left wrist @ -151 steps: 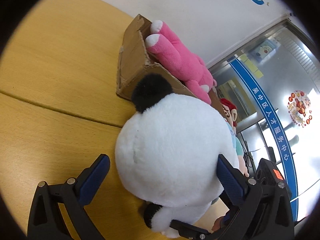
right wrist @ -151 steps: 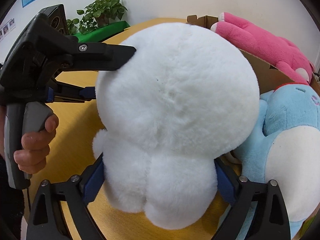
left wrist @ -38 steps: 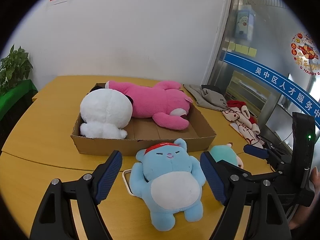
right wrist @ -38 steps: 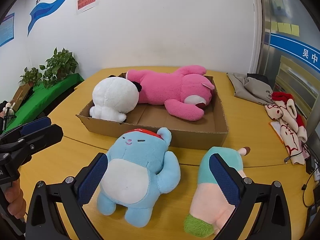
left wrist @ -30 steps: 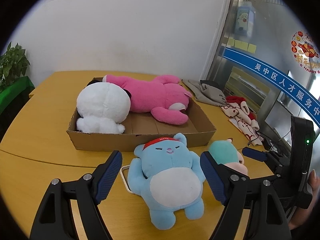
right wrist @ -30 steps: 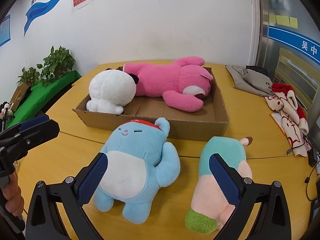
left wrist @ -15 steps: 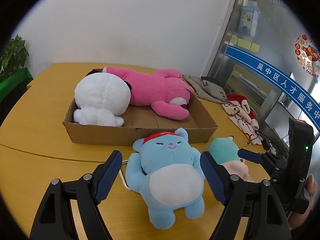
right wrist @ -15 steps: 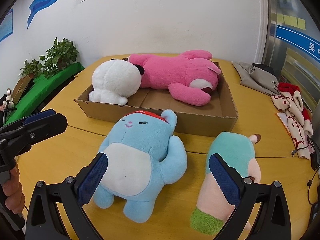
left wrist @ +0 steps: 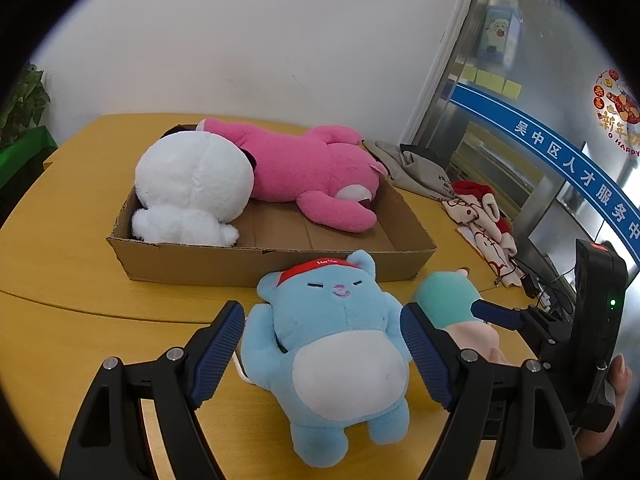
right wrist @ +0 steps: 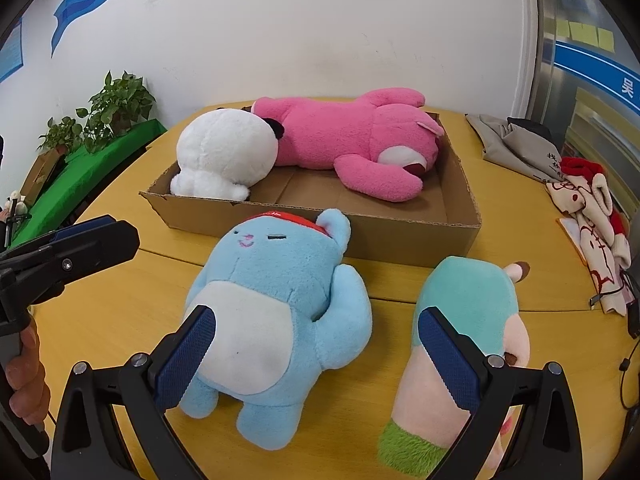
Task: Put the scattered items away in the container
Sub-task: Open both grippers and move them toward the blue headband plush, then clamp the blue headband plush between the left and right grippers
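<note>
A shallow cardboard box (left wrist: 248, 266) (right wrist: 400, 240) on the wooden table holds a white plush (left wrist: 192, 188) (right wrist: 224, 152) and a pink plush bear (left wrist: 312, 176) (right wrist: 352, 140). A blue plush bear with a red cap (left wrist: 332, 352) (right wrist: 272, 312) lies on its back in front of the box. A teal and pink plush (left wrist: 452, 304) (right wrist: 468, 328) lies to its right. My left gripper (left wrist: 324, 356) is open with its pads on either side of the blue bear. My right gripper (right wrist: 316, 356) is open and empty, low over both plush toys.
A grey cloth bag (left wrist: 416, 168) (right wrist: 516, 140) and a red and white patterned cloth (left wrist: 484, 216) (right wrist: 592, 208) lie on the table's right side. Cables (left wrist: 536, 280) run at the right edge. Potted plants (right wrist: 108, 112) stand left of the table.
Five seconds ago both grippers held the white plush; it now lies in the box. Over the last second both open grippers have moved closer and lower toward the blue bear.
</note>
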Action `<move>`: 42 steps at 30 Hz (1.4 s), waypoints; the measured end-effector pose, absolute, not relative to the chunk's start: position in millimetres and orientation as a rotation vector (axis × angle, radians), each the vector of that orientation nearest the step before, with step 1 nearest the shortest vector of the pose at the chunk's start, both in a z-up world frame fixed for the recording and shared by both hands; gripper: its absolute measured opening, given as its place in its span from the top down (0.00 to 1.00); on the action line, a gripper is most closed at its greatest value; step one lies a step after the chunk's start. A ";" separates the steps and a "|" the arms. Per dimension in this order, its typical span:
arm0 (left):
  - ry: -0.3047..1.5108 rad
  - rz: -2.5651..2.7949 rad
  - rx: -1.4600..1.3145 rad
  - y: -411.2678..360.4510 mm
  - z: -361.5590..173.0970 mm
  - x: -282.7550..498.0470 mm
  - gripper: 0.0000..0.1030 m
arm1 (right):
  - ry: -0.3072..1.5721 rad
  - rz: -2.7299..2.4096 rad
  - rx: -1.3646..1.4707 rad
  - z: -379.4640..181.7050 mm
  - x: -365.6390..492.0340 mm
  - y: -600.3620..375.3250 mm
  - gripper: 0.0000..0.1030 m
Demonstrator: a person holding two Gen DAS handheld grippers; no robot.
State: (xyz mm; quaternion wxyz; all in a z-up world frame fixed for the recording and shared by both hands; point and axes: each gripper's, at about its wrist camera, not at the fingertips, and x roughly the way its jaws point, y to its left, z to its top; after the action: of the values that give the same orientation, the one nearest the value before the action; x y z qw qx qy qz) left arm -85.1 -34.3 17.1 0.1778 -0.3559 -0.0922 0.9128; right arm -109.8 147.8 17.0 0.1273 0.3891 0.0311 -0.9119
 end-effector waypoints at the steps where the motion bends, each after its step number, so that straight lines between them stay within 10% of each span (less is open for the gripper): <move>1: -0.263 2.581 -1.010 -34.2 16.2 -86.8 0.22 | 0.093 -2.653 1.131 17.2 -110.1 147.6 0.00; 27: -0.497 2.206 -1.305 -29.7 -77.8 -186.5 0.10 | 0.273 -2.529 1.011 -58.0 -106.5 88.5 0.00; 42: -0.159 2.120 -1.321 21.4 -77.0 -154.9 0.16 | 0.373 -2.502 1.084 -68.0 -98.2 79.0 0.08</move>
State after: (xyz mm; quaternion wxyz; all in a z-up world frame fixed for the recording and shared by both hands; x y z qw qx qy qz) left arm -154.9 21.4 -77.0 0.3138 -0.5011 -0.0604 0.8042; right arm -98.2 79.0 -68.0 0.1932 0.3865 0.1330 -0.8919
